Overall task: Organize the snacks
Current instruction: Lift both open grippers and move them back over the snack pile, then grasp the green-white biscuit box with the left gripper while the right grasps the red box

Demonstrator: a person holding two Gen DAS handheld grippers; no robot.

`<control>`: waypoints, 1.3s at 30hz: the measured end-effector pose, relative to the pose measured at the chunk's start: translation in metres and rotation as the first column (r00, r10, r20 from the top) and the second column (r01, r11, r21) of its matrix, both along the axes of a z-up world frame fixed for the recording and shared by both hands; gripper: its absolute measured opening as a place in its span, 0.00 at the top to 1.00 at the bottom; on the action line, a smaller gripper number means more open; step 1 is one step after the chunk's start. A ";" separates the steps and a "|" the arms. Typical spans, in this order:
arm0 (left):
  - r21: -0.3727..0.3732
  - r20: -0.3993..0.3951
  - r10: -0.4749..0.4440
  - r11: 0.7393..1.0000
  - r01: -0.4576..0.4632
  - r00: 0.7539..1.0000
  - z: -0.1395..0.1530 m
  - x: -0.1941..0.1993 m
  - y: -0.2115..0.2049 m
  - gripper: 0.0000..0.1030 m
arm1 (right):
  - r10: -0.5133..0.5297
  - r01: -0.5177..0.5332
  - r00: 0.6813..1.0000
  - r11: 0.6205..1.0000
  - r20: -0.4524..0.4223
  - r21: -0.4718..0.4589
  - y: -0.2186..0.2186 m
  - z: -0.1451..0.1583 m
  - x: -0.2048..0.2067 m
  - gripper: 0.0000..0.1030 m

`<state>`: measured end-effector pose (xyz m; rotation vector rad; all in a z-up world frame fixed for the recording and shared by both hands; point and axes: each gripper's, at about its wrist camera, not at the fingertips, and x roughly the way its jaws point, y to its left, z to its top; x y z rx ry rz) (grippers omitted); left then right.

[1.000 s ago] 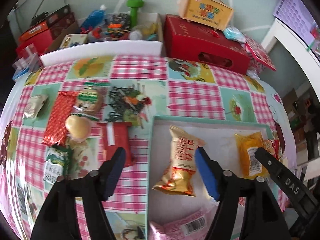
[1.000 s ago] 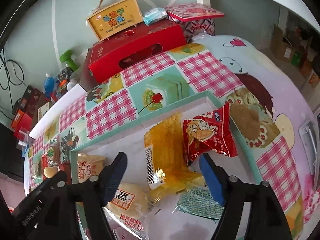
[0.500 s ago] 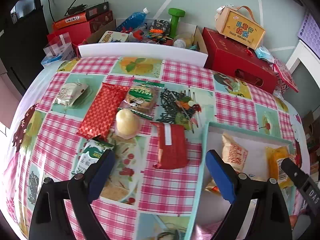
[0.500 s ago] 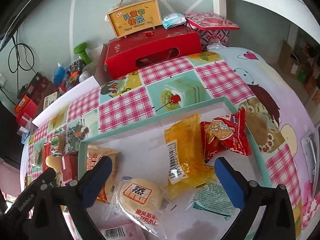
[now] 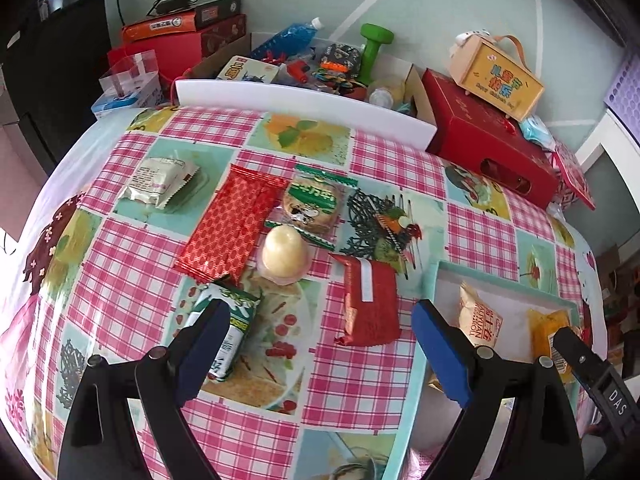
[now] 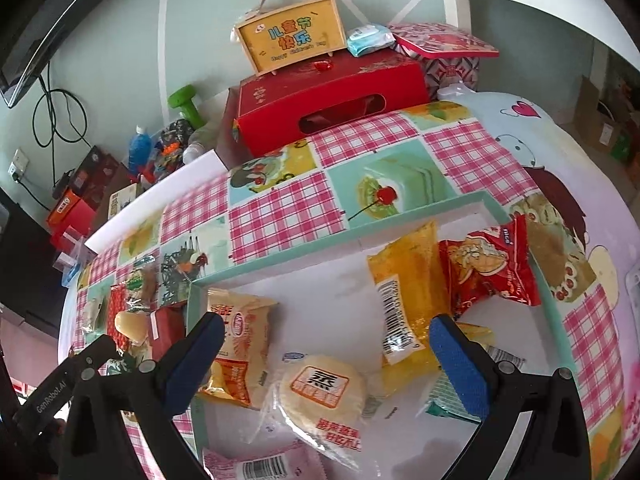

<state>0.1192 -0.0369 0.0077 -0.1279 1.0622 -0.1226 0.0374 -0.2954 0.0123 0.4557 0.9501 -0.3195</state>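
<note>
Pink-checked oilcloth with fruit and cake pictures covers the table (image 5: 360, 384), which carries everything, largest first. A teal-rimmed tray (image 6: 404, 222) with a white floor lies at the table's right end. Inside it, a yellow packet (image 6: 408, 280) lies near the far rim with a red cone-print bag (image 6: 488, 272) touching it toward the right rim. A pale orange packet (image 6: 240, 344) rests against the tray's left rim, and a round steamed cake in clear wrap (image 6: 324, 392) lies between the two near the near edge, with a pink barcode packet (image 6: 260, 464) at the near left corner.

Left of the tray, toward the table's middle, a long red patterned wrapper (image 5: 232, 224) lies beside a green-labelled biscuit (image 5: 314, 204). A dark red bar (image 5: 370, 300) sits just beside the tray's left rim. A silver pouch (image 5: 162, 182) lies apart toward the left edge. A green-and-white sachet (image 5: 236, 320) and a jelly cup (image 5: 285, 254) sit nearer the front.

Left gripper (image 5: 316, 356) hangs over the bare cloth near the dark red bar, jaws just spread wide, nothing between them. Right gripper (image 6: 328, 364) hangs over the tray above the steamed cake, jaws likewise just spread apart and not gripping.
</note>
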 end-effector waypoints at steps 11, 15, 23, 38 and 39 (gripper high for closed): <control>0.020 -0.004 0.074 0.997 -0.074 0.997 -0.002 0.008 0.034 0.10 | 0.034 -0.035 0.999 0.999 -0.020 -0.036 0.022 -0.002 0.011 0.00; 0.057 -0.001 0.098 0.994 -0.098 0.995 -0.003 0.011 0.048 0.10 | 0.066 -0.069 0.997 0.995 -0.032 -0.073 0.037 -0.002 0.017 0.00; 0.097 0.000 0.144 0.985 -0.143 0.990 -0.003 0.017 0.080 0.10 | 0.180 -0.184 0.983 0.975 -0.043 -0.128 0.081 0.002 0.032 0.00; 0.023 -0.081 0.188 0.982 -0.186 0.979 -0.020 0.025 0.114 0.10 | 0.347 -0.347 0.938 0.936 -0.016 -0.049 0.149 0.003 0.075 0.21; 0.014 -0.088 0.181 0.983 -0.181 0.979 -0.022 0.026 0.113 0.10 | 0.364 -0.365 0.931 0.930 -0.029 -0.045 0.154 -0.002 0.080 0.24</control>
